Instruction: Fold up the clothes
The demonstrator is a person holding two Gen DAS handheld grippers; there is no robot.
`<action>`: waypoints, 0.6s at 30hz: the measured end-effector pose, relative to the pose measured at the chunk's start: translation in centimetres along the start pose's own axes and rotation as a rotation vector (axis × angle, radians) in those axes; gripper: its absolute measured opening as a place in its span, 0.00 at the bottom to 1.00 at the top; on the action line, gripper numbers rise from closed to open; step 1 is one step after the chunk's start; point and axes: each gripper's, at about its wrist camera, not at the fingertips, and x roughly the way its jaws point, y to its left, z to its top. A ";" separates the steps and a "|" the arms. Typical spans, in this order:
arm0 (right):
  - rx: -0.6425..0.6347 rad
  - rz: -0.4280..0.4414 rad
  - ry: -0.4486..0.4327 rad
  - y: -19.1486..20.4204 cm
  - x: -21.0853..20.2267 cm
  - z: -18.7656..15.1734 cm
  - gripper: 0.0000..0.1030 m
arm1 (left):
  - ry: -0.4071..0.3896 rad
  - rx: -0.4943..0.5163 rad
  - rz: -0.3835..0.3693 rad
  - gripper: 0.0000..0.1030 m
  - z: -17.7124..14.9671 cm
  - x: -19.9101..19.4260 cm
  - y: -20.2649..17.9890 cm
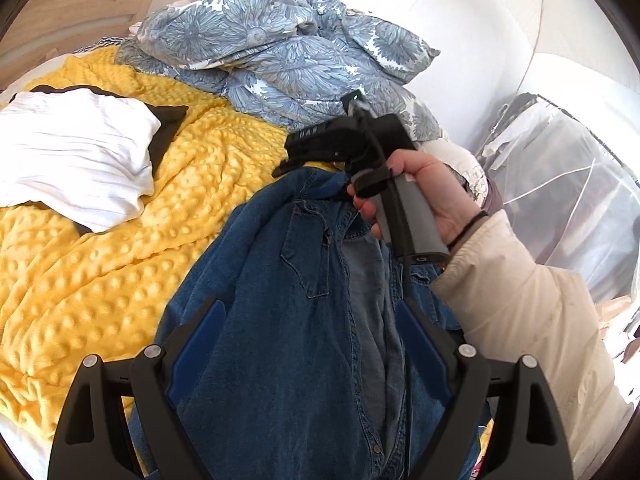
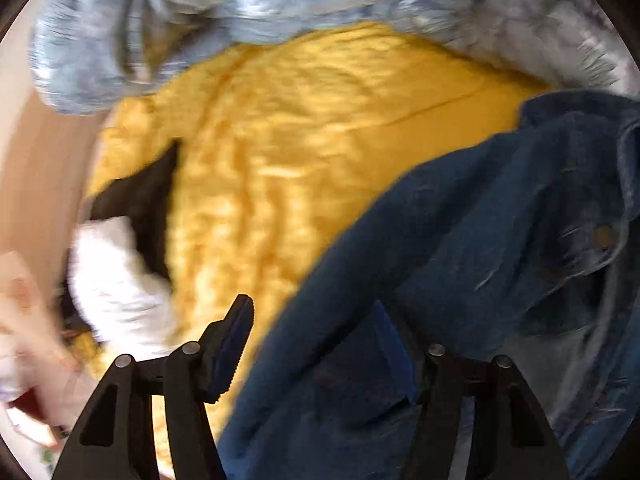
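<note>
denim shirt [image 1: 304,280]: lies front-up on the yellow blanket [image 1: 100,264] on the bed, placket open, collar end away from the left camera, body bunched and not flat.
step (my read): get a hold near the collar/shoulder and spread the shirt before any fold.
right gripper [image 2: 316,344]: tipped steeply down over the denim; fingers spread, one blue pad [image 2: 390,350] on or just over the cloth, the other over the blanket. Nothing pinched that I can see; view is blurred.
left gripper [image 1: 308,344]: fingers wide apart either side of the shirt's lower body, no pinch.
advice: take a single layer at the shoulder seam, not the bunch; left takes the hem; pull apart and lay flat.
risk: nipping the blanket along with the denim.
surroundings: white garment [image 1: 76,152] on a dark one to the left, floral duvet [image 1: 288,52] heaped beyond; both apart from the shirt.
</note>
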 end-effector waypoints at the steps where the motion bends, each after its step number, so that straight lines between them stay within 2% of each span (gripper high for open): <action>1: 0.000 -0.019 0.007 -0.1 0.3 0.1 0.63 | -0.001 -0.002 -0.001 0.86 0.0 -0.1 0.1; 3: 0.000 -0.040 0.024 -0.1 1.0 0.2 0.63 | -0.004 -0.007 -0.002 0.86 0.0 -0.2 0.2; 5: -0.010 -0.066 0.034 0.1 1.6 0.4 0.56 | -0.004 -0.008 -0.005 0.86 0.0 -0.3 0.3; 7: -0.031 -0.103 0.042 0.5 2.3 0.5 0.27 | -0.004 -0.005 -0.005 0.86 0.0 -0.4 0.2; 8: -0.046 -0.121 0.044 0.8 2.6 0.5 0.01 | -0.004 -0.004 -0.007 0.86 0.0 -0.5 0.2; 11: -0.100 -0.099 -0.012 2.2 2.0 0.8 0.01 | -0.009 -0.005 -0.010 0.86 0.0 -0.7 0.4; 14: -0.180 -0.018 -0.112 4.7 0.1 1.2 0.01 | -0.009 -0.013 -0.011 0.86 0.0 -0.7 0.6; 18: -0.210 0.049 -0.135 7.3 0.0 1.7 0.01 | -0.008 -0.016 -0.014 0.86 0.0 -0.7 0.5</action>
